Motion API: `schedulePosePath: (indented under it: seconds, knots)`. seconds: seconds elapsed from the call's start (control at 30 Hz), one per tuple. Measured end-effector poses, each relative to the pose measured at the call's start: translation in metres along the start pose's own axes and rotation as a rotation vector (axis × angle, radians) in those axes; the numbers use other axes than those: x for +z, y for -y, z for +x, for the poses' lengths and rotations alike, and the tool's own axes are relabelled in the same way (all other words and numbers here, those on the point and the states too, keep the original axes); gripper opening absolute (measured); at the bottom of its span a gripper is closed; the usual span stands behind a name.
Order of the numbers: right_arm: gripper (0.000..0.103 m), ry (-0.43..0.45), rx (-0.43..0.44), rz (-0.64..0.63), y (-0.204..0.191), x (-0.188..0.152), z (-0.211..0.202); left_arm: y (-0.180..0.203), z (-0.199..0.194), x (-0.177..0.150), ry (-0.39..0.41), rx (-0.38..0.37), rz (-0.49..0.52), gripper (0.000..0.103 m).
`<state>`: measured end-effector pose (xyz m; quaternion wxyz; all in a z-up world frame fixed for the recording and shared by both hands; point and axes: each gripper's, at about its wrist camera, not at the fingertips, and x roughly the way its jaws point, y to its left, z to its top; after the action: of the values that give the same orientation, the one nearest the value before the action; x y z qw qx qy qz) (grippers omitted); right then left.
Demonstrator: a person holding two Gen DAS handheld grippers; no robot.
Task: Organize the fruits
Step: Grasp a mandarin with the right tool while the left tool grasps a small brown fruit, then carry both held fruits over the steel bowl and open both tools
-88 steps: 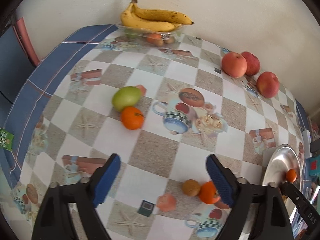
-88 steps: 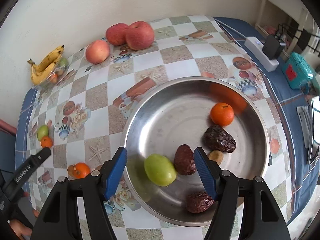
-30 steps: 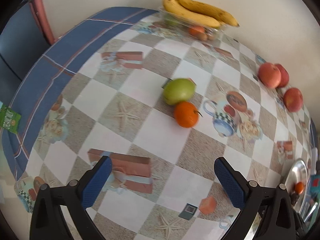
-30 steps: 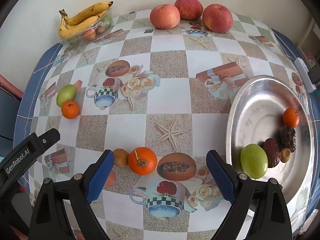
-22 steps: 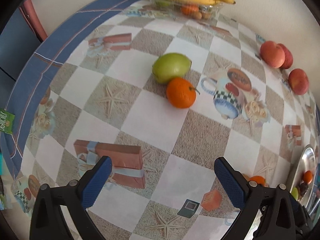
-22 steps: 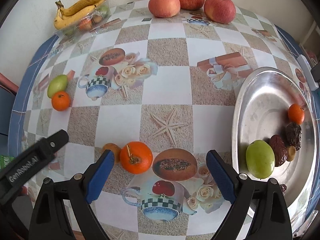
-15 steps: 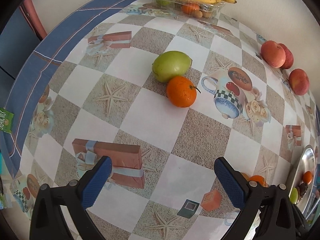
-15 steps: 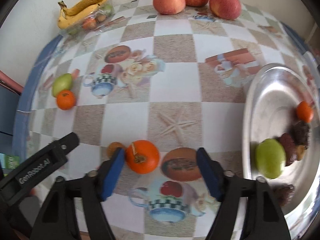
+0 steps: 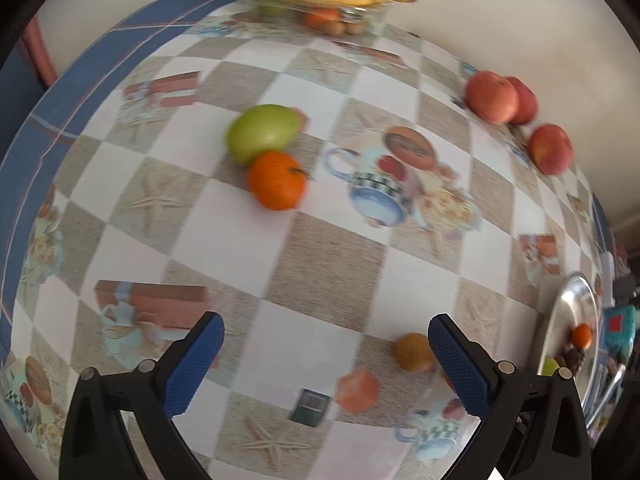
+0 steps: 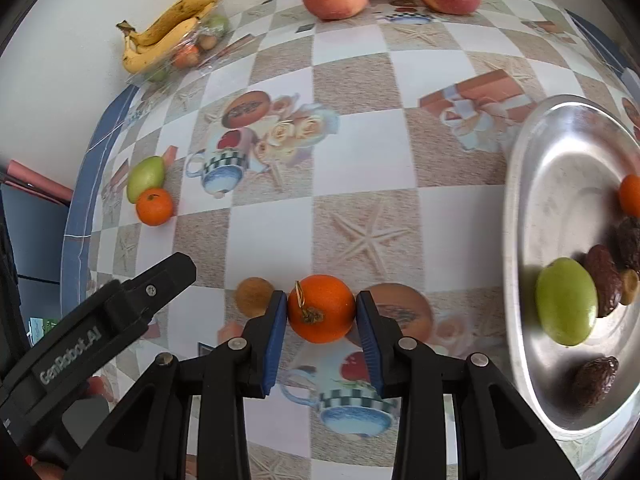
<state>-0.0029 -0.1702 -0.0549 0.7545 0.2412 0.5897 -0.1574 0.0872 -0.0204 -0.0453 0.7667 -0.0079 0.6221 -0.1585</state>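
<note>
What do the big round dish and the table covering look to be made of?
Dish: likely polished stainless steel; silvery, with soft reflections of the fruit lying in it. Table covering: probably printed vinyl or oilcloth; smooth, flat, slight sheen over the checked teacup pattern, though the weave-like squares could be print only.

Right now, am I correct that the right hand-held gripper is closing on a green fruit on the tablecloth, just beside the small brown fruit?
Not quite: in the right wrist view, the right hand-held gripper has just been closing on an orange mandarin, not a green fruit. It does sit on the tablecloth, beside the small brown fruit, with both pads against its sides.
</note>
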Motion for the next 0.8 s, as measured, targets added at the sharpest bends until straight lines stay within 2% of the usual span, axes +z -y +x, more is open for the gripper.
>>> schedulePosePath:
  seconds: [0.1,0.13,0.23,0.33,0.37,0.47,0.63,0.8]
  knots:
    - [0.037,0.002,-0.038,0.004,0.007,0.0,-0.005,0.015,0.002,-0.004,-0.013,-0.03,0.046,0.097]
    - [0.037,0.002,-0.044,0.003,0.008,0.0,-0.005,0.021,0.003,-0.006,-0.021,-0.043,0.065,0.088]
    - [0.037,0.0,-0.041,0.009,0.013,0.0,-0.006,0.028,0.005,-0.007,-0.042,-0.079,0.082,0.077]
    - [0.037,-0.002,-0.046,0.001,0.017,-0.003,-0.01,0.029,0.008,-0.008,-0.063,-0.113,0.071,0.063]
    - [0.037,-0.002,-0.053,-0.007,0.017,-0.003,-0.011,0.029,0.009,-0.008,-0.071,-0.124,0.064,0.054]
    - [0.037,-0.001,-0.062,-0.025,0.018,-0.005,-0.013,0.026,0.013,-0.009,-0.094,-0.151,0.043,0.042]
    - [0.037,-0.009,-0.053,-0.037,0.019,-0.005,-0.013,0.025,0.019,-0.013,-0.13,-0.223,0.009,0.027]
    - [0.037,-0.011,-0.054,-0.04,0.02,-0.005,-0.014,0.022,0.019,-0.015,-0.143,-0.242,-0.028,0.027]
